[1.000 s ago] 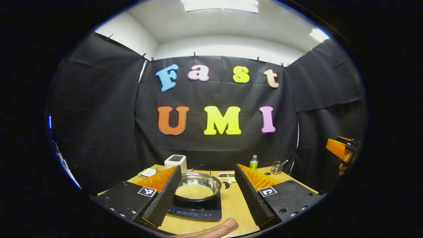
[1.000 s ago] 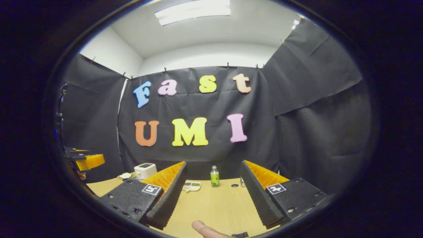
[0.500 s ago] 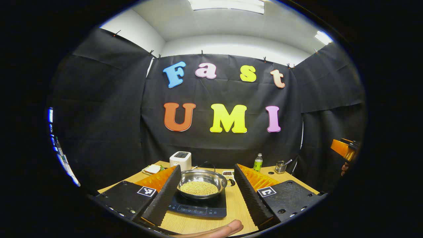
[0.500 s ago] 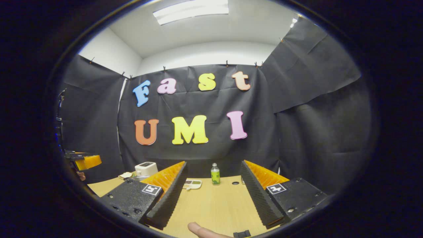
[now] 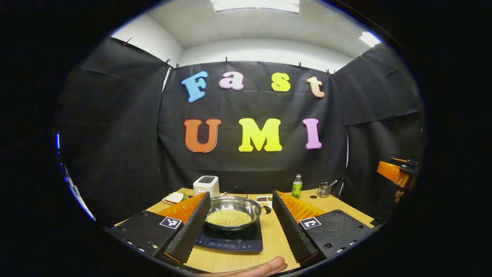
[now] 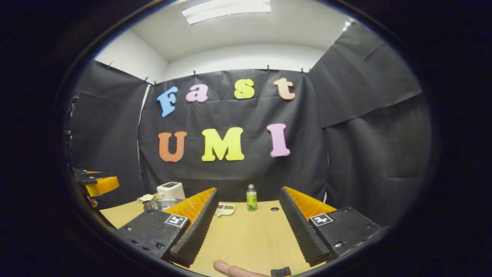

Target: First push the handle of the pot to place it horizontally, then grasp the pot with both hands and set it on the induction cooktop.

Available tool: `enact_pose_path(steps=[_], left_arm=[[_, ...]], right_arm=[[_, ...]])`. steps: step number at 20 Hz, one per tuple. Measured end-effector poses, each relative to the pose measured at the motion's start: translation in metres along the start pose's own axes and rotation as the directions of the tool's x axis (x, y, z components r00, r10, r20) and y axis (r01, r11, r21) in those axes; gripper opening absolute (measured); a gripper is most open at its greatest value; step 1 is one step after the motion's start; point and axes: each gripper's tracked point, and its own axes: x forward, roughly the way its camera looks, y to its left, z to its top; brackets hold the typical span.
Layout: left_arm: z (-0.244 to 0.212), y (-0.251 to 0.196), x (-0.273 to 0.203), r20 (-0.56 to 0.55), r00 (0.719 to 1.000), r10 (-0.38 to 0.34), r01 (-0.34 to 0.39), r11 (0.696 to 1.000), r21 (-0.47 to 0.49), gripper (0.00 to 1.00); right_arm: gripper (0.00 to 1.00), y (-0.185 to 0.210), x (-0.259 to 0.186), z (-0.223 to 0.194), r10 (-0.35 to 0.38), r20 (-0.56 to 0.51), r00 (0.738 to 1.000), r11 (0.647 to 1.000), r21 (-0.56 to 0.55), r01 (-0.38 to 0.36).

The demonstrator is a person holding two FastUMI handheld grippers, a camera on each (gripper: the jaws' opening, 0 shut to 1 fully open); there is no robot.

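The pot (image 5: 232, 212) sits on the induction cooktop (image 5: 230, 239), at 12 o'clock from the left tool (image 5: 237, 219) in the left gripper view. The pot is a shallow steel vessel holding a layer of small pale round grains (image 5: 228, 217) that covers its bottom. A short dark handle (image 5: 266, 209) projects from the pot rim at 3 o'clock. The left tool has its two fingers spread wide apart, one on each side of the pot and cooktop, and touches neither. The cooktop rests on the wooden tabletop (image 5: 275, 240). Beyond the pot at 11 o'clock stands a white toaster (image 5: 206, 185), with a plate of bread (image 5: 174, 198) just beside it at 9 o'clock. A small divided tray (image 5: 263, 199) with dark contents lies behind the pot at 1 o'clock, and a green bottle (image 5: 296, 186) and a metal holder (image 5: 324, 189) with a utensil in it stand farther toward 2 o'clock. A fingertip (image 5: 269, 266) shows at 6 o'clock. In the right gripper view the right tool (image 6: 248, 225) also has its fingers spread apart, above bare tabletop and holding nothing. The pot rim appears there at 10 o'clock, beside the toaster, well apart from the right tool.
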Motion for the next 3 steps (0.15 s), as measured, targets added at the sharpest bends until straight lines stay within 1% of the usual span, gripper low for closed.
enact_pose_path(steps=[3], left_arm=[[-0.0011, 0.0029, 0.0018, -0.001, 1.0, 0.009, -0.009, 1.0, 0.005, 0.95]], right_arm=[[0.96, 0.0025, 0.0038, -0.0057, 0.002, -0.016, 1.0, 1.0, -0.003, -0.002]])
